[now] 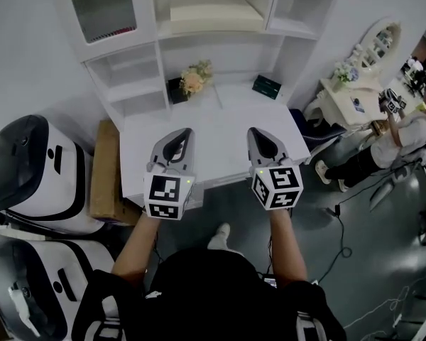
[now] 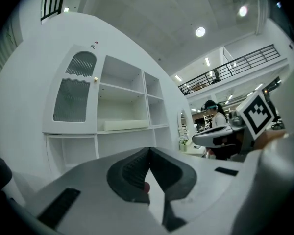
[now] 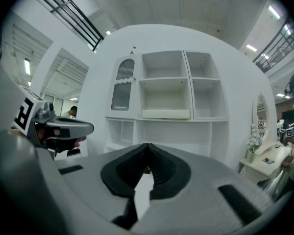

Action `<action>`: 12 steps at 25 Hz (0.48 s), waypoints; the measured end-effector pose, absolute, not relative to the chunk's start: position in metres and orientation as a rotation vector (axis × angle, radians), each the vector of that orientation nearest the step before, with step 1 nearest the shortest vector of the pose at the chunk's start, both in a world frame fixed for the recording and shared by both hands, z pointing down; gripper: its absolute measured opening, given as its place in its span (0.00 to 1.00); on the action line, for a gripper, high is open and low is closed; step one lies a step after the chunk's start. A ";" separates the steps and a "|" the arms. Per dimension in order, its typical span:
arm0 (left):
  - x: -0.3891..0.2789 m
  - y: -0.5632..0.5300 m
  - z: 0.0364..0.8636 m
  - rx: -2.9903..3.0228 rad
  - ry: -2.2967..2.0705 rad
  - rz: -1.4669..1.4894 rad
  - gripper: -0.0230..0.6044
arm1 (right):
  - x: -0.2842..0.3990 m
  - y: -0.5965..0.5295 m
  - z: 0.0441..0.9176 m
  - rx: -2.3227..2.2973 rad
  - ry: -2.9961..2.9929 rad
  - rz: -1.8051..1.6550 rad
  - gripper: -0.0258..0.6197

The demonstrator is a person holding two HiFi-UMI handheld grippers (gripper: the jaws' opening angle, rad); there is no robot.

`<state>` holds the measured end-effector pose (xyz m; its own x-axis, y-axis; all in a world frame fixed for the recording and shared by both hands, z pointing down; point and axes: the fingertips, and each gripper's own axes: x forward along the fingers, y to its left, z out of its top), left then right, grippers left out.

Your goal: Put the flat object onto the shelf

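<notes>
White shelf (image 1: 214, 20) | flowers (image 1: 194, 79), dark flat object (image 1: 267, 86) on desk (image 1: 220, 130) | left claw (image 1: 186, 133), right claw (image 1: 254, 132) closed, empty

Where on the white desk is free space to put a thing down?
The desk top is bare between the left gripper and the right gripper, and on toward the flowers and the dark flat object. The wide shelf above those looks empty. Only the back edge around them is crowded.
</notes>
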<state>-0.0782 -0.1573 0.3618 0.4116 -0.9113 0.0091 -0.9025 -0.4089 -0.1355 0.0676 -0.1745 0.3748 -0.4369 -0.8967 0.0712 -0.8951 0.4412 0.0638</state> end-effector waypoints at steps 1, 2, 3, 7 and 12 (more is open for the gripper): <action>-0.080 -0.152 0.360 -2.543 1.631 -0.115 0.05 | 0.065 -0.168 0.374 1.618 -2.583 -0.027 0.04; -0.082 -0.146 0.359 -2.544 1.623 -0.108 0.05 | 0.062 -0.163 0.373 1.622 -2.582 -0.029 0.04; -0.084 -0.141 0.359 -2.546 1.617 -0.103 0.05 | 0.058 -0.157 0.373 1.623 -2.580 -0.033 0.04; -0.094 -0.118 0.358 -2.557 1.599 -0.093 0.05 | 0.046 -0.132 0.372 1.630 -2.568 -0.042 0.04; -0.105 -0.099 0.350 -2.554 1.591 -0.048 0.05 | 0.038 -0.107 0.371 1.646 -2.553 -0.066 0.04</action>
